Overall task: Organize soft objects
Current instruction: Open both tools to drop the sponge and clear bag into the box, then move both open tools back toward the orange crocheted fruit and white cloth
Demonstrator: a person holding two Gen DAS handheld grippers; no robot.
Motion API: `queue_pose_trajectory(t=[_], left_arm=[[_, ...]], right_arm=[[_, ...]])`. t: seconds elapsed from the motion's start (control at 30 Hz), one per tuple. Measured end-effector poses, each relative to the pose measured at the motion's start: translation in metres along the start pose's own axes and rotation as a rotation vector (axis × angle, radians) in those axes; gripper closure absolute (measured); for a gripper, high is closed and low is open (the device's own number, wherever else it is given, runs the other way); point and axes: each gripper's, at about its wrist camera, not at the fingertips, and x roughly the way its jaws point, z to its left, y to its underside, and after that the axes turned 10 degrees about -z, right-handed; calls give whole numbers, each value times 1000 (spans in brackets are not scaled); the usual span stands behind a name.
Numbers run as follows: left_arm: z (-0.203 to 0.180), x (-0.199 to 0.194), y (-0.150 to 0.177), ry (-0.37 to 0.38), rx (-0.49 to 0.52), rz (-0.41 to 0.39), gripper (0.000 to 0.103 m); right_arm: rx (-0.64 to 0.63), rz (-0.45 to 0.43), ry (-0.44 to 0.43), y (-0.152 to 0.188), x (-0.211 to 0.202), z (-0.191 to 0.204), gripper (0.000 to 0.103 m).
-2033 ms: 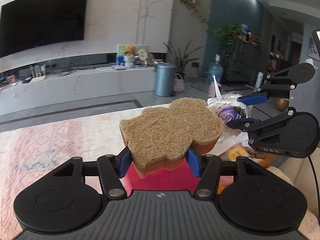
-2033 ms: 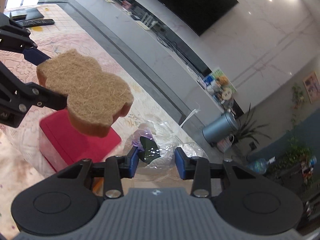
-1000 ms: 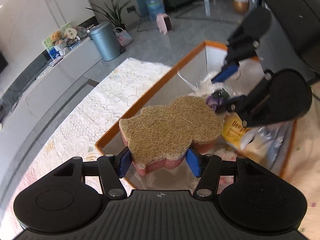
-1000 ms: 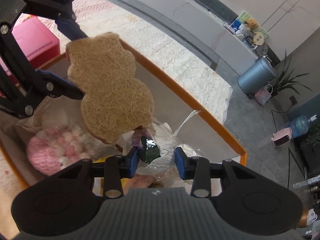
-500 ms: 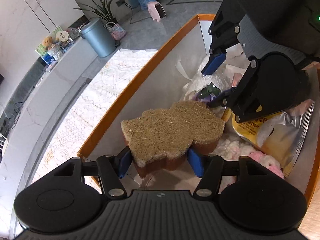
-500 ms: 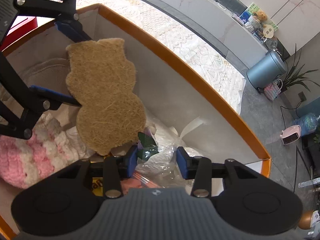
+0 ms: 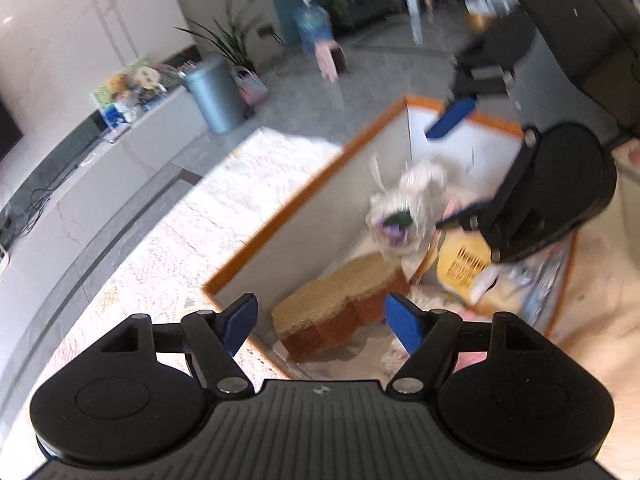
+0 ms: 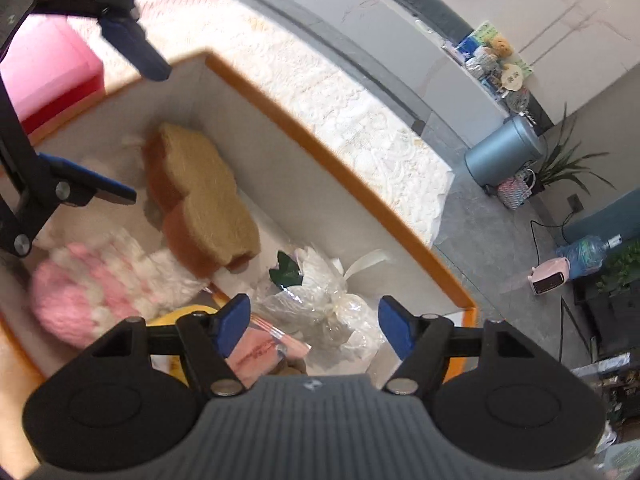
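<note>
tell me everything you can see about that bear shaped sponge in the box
The bear-shaped sponge with a tan fibrous scrub face and orange-brown foam body lies flat, scrub side up, inside the white storage box with orange rim, close along its wall. Its lobed outline is intact. One end rests by the pink and white fluffy knit item. No gripper touches it; the left gripper is open above it.

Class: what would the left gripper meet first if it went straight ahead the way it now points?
Most likely the sponge, lying in the orange-rimmed box straight ahead of the left gripper and its open jaws. Depth is uncertain in the blurred view.
</note>
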Motion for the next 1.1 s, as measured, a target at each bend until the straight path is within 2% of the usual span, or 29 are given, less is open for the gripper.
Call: queue_pose_trajectory(t=[0.27, 0.43, 0.5, 0.67, 0.8, 0.97, 1.1], left_arm=[[17, -80, 13, -89, -203, -172, 18], [28, -126, 36, -155, -309, -225, 19], [35, -143, 49, -203, -349, -236, 19], [50, -176, 84, -284, -477, -237, 21], [69, -200, 122, -332, -582, -193, 23], [90, -226, 170, -391, -692, -132, 25], [96, -239, 208, -398, -775, -88, 25]], right_arm=[[181, -116, 26, -23, -55, 35, 33], [321, -213, 10, -34, -84, 76, 33], [373, -257, -2, -38, -92, 92, 33], [469, -351, -39, -49, -108, 146, 33], [537, -392, -94, -60, -112, 186, 33], [585, -378, -144, -64, -108, 235, 33], [645, -340, -175, -61, -99, 264, 34]])
